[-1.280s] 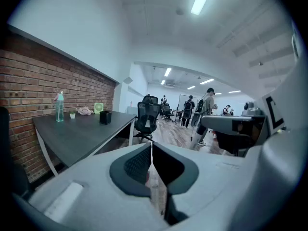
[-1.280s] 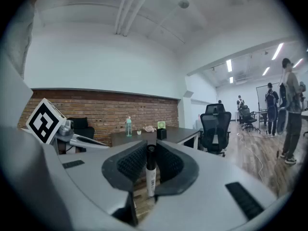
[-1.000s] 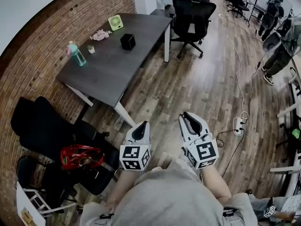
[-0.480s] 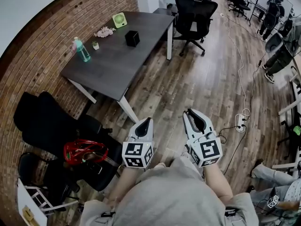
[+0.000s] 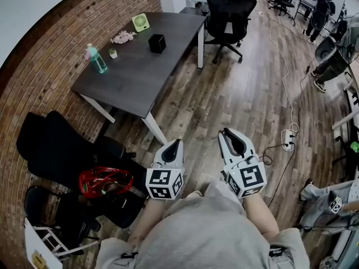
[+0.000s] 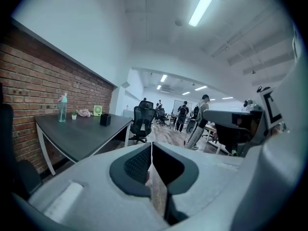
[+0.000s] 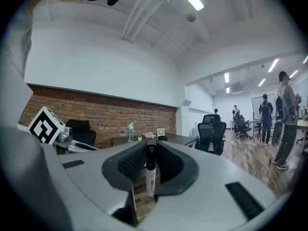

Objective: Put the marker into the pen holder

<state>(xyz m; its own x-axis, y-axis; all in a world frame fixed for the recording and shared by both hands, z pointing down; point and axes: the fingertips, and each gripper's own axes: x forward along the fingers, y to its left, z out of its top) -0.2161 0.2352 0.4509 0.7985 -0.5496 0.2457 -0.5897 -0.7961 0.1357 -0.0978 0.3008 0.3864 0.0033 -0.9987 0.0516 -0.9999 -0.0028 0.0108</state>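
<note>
Across the room, a small black pen holder [image 5: 157, 42] stands near the far end of a dark table [image 5: 140, 77]. It also shows as the pen holder [image 6: 105, 120] in the left gripper view and as the pen holder [image 7: 162, 138] in the right gripper view. A marker [image 7: 150, 172] with a black cap and white barrel stands upright in my right gripper [image 7: 150, 146], which is shut on it. Both my right gripper [image 5: 231, 136] and my left gripper [image 5: 173, 145] hang over the wooden floor, well short of the table. The left gripper [image 6: 149, 146] is shut with nothing in it.
On the table are a green bottle [image 5: 96, 59], a small pot [image 5: 113, 53], a pink object [image 5: 123, 37] and a green fan [image 5: 141, 22]. Black office chairs [image 5: 227, 15] stand past the table. A red helmet [image 5: 104, 179] lies on dark chairs at left. A power strip [image 5: 288, 145] and cable lie on the floor.
Both grippers keep the same pose, the marker still in the right one. The head view has shifted a little, so the table sits slightly differently in frame.
</note>
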